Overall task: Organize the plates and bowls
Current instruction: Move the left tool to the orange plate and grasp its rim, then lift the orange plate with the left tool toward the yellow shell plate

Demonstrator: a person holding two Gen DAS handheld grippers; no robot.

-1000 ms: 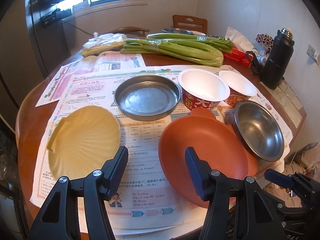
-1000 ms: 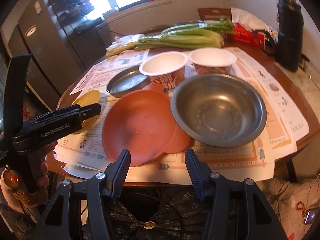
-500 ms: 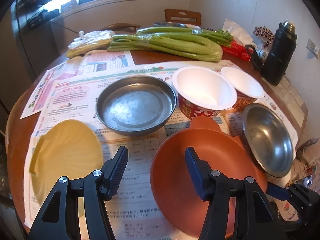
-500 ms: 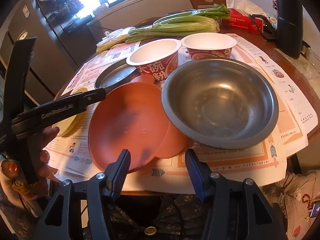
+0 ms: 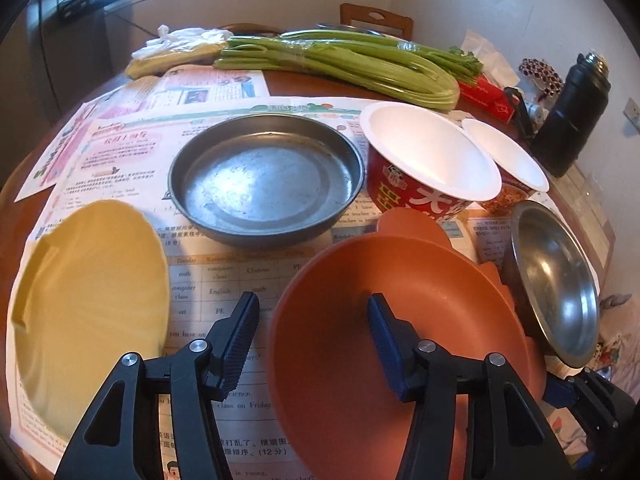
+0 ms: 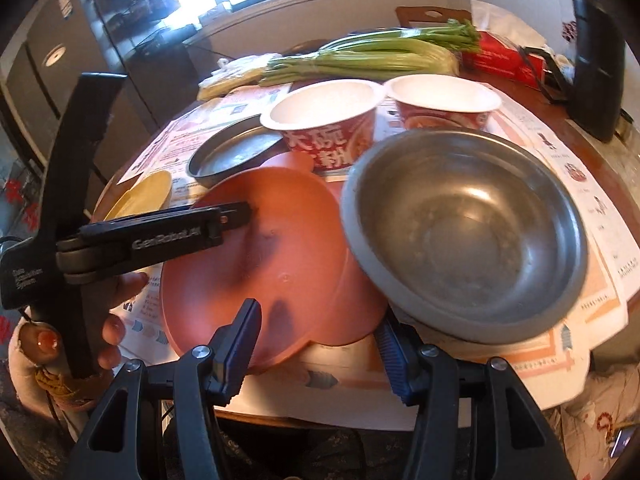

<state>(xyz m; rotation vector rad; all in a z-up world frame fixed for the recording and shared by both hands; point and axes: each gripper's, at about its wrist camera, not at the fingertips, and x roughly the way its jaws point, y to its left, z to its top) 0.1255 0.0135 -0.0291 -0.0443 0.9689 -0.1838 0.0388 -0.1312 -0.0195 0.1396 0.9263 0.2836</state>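
My left gripper straddled the near-left rim of the orange plate, jaws closing, pads not yet pressing on it. The plate lay on newspaper, its far edge under the steel bowl. My right gripper hovered spread at the plate's near edge, empty.

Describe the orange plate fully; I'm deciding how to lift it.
The orange plate is matte, plastic-looking, round and shallow, with a scalloped tab at its far rim. It lies empty on the newspaper near the table's front edge, the steel bowl overlapping its right rim. The left gripper straddles its left rim, jaws closing, not yet gripping.
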